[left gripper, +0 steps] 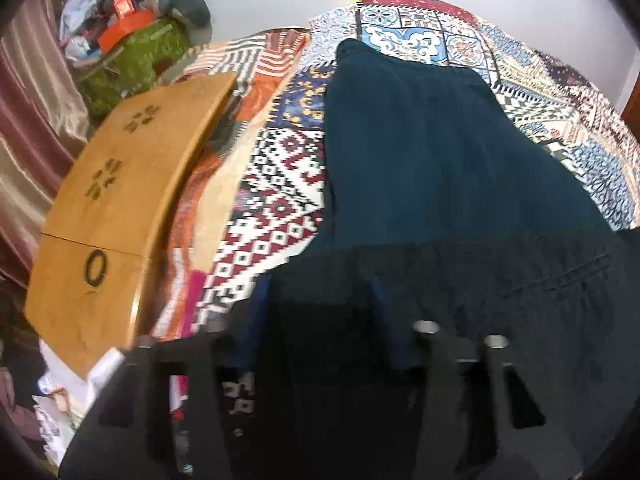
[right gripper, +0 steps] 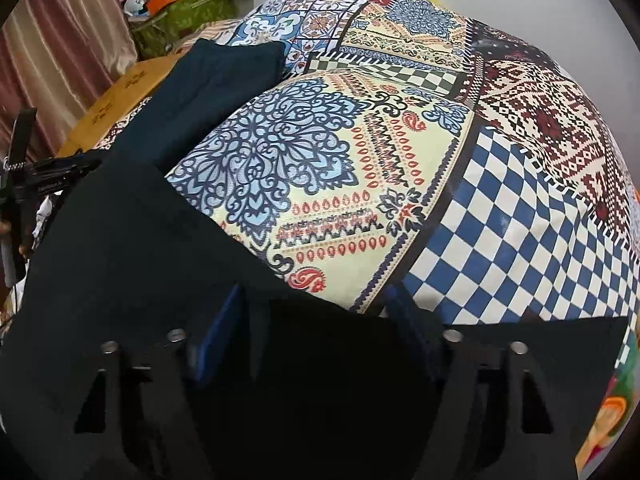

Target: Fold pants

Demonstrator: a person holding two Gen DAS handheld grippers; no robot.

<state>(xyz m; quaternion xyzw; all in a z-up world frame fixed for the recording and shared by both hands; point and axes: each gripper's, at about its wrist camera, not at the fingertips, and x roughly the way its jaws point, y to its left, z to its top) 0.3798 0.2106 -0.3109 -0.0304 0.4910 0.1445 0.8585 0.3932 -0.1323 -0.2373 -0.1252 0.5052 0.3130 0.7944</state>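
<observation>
Pants point(left gripper: 420, 152), dark teal, lie on a patchwork quilt point(left gripper: 280, 184) that covers the bed.

Left wrist view, from the left: a pink curtain point(left gripper: 28, 92), a wooden board point(left gripper: 120, 184) with dark marks lying on the quilt's edge, and behind it a pile of clutter point(left gripper: 136, 36) with an orange box. The pants run from the waistband at the far end down to the left gripper point(left gripper: 316, 308). Its 2 blue-padded fingers point(left gripper: 250, 312) stand apart with dark cloth between them and draped over them; I cannot tell whether they pinch it.

Right wrist view, from the left: the left gripper's black frame point(right gripper: 44, 180) shows at the edge, touching the pants point(right gripper: 200, 92), which stretch along the left side of the quilt point(right gripper: 440, 140). A fold of the dark cloth hangs across the right gripper point(right gripper: 316, 312); its 2 fingers point(right gripper: 412, 328) are spread wide, cloth filling the gap, the grip itself hidden.
</observation>
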